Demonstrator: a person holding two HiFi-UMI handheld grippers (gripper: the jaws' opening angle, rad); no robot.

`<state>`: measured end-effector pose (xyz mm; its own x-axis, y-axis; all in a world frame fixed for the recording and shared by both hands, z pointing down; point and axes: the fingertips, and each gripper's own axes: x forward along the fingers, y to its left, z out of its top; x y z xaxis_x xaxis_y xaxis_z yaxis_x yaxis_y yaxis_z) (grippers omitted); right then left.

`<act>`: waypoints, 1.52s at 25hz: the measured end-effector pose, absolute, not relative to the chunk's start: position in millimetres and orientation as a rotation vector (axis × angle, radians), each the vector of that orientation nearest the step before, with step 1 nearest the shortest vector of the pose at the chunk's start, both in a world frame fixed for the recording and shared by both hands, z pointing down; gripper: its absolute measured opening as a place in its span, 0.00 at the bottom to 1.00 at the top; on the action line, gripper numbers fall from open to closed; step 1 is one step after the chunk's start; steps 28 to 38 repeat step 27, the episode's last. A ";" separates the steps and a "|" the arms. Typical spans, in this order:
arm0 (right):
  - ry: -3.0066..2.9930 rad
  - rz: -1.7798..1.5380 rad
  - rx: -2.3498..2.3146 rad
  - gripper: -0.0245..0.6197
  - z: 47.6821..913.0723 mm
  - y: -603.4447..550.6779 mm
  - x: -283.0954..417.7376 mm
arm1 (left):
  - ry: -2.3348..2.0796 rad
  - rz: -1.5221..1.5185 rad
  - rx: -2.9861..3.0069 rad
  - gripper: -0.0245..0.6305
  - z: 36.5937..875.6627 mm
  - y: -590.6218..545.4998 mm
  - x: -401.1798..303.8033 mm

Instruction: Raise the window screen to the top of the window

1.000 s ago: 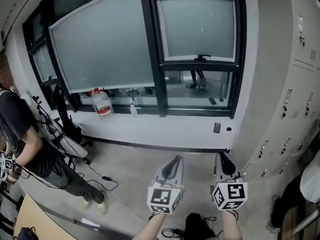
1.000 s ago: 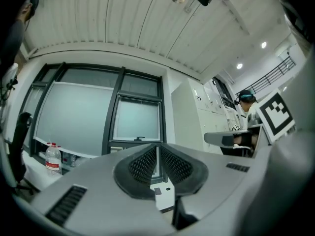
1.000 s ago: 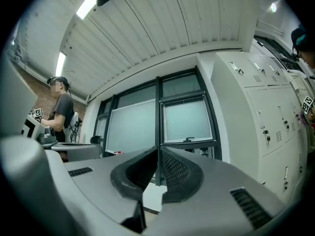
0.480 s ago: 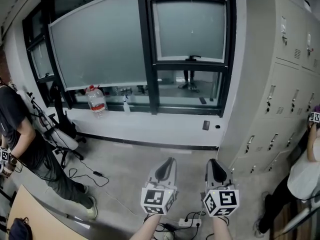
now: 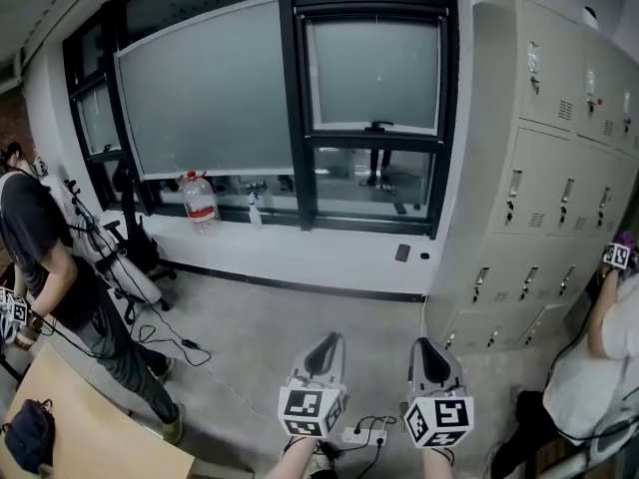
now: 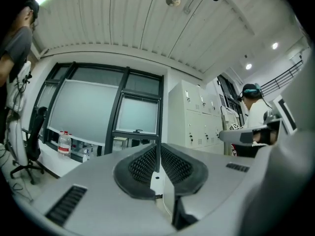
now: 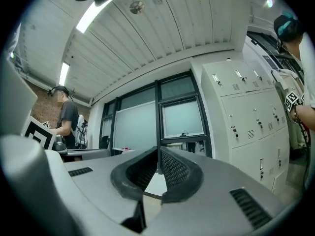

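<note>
Power strip (image 5: 364,434) shows only in head view; left tongs (image 5: 324,340), right tongs (image 5: 427,346) closed, empty.

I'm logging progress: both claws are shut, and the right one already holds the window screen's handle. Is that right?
Not quite. The left claw and right claw are both shut, but the right one holds nothing: the right gripper view shows its jaws together and empty, the window far ahead. The head view puts it well short of the handle.
</note>
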<state>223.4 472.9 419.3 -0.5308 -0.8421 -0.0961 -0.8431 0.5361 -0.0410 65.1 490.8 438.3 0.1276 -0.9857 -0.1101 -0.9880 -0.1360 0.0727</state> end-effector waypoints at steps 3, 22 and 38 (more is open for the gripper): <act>2.663 0.031 -1.482 0.05 420.0 485.9 235.3 | 2.059 0.196 -2.329 0.08 437.6 509.8 72.2; 2.627 0.077 -1.472 0.05 401.3 523.1 233.1 | 1.960 0.170 -2.332 0.08 410.5 541.8 89.7; 2.634 0.099 -1.478 0.05 400.7 524.7 225.7 | 1.958 0.182 -2.329 0.08 408.4 543.1 81.8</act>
